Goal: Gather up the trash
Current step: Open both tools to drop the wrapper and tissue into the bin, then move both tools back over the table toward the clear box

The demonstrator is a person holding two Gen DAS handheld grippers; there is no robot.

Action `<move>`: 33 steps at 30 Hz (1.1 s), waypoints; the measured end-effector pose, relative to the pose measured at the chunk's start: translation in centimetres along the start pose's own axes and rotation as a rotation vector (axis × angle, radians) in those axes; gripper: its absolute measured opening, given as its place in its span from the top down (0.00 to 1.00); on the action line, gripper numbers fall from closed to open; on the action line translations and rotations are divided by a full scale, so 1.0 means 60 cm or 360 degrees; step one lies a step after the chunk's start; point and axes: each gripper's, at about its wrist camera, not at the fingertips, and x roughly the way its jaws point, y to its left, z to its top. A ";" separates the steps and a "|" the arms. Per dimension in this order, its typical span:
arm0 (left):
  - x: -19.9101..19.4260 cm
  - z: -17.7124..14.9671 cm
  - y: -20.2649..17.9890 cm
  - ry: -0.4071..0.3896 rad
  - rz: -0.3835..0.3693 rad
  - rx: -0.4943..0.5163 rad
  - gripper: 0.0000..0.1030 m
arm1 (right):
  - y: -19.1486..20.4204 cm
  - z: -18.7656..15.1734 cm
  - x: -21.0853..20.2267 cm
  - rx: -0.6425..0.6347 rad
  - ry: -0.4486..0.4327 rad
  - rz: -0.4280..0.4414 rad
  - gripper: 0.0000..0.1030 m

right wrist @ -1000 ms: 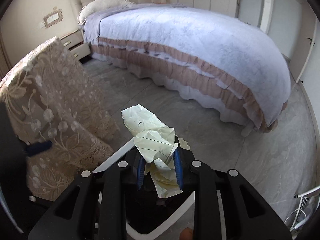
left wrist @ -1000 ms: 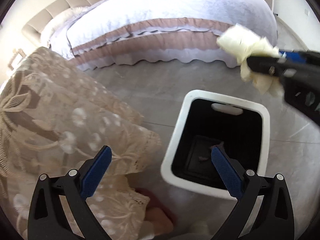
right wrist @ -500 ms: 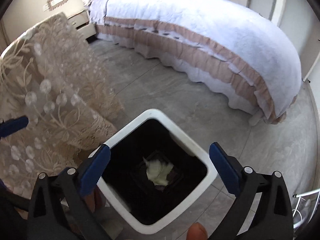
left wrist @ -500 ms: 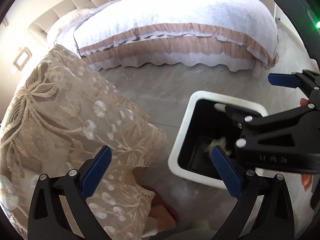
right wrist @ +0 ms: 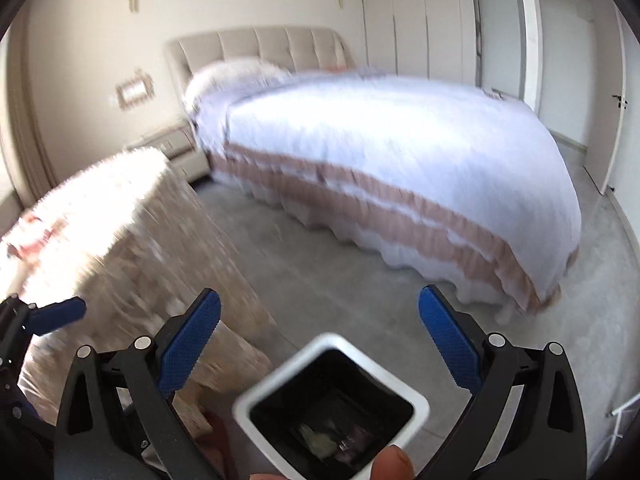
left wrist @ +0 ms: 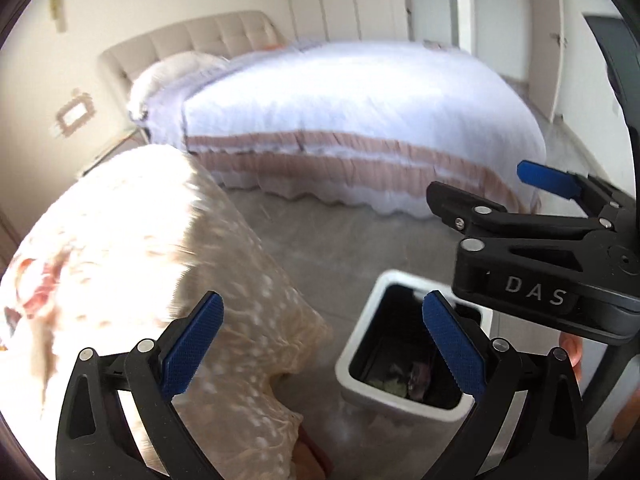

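Bedroom, grey floor [right wrist: 340, 280]: bin [right wrist: 332, 404] at 6 o'clock holds the paper [right wrist: 316, 438]. Right gripper [right wrist: 320, 344] and left gripper [left wrist: 320, 340] spread wide, empty. Lift both clear of the rim, then seek remaining trash.

the trash bin [right wrist: 416, 402] is a square container with a thick white rim and rounded corners, its inside black. it stands upright and open-topped on the grey floor, just beside the hanging lace cloth, with the bed well apart beyond it. in the left wrist view the bin [left wrist: 356, 344] shows its pale outer wall and a slot in the far rim. at its bottom lies the crumpled paper [right wrist: 318, 442], pale yellowish and dim in the shadow, next to a darker scrap too blurred to make out; the same paper [left wrist: 386, 380] rests low against the bin's floor.
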 end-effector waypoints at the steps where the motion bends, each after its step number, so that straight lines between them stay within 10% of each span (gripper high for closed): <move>1: -0.013 0.000 0.010 -0.0026 0.0018 -0.0025 0.05 | 0.010 0.006 -0.007 -0.0015 -0.0031 -0.0015 0.04; 18: -0.192 -0.082 0.270 -0.0248 0.0550 -0.0487 0.05 | 0.248 0.064 -0.076 -0.0262 -0.0190 0.0471 0.04; 33: -0.258 -0.189 0.461 -0.0234 0.0720 -0.0798 0.05 | 0.455 0.052 -0.107 -0.0566 -0.0203 0.0660 0.04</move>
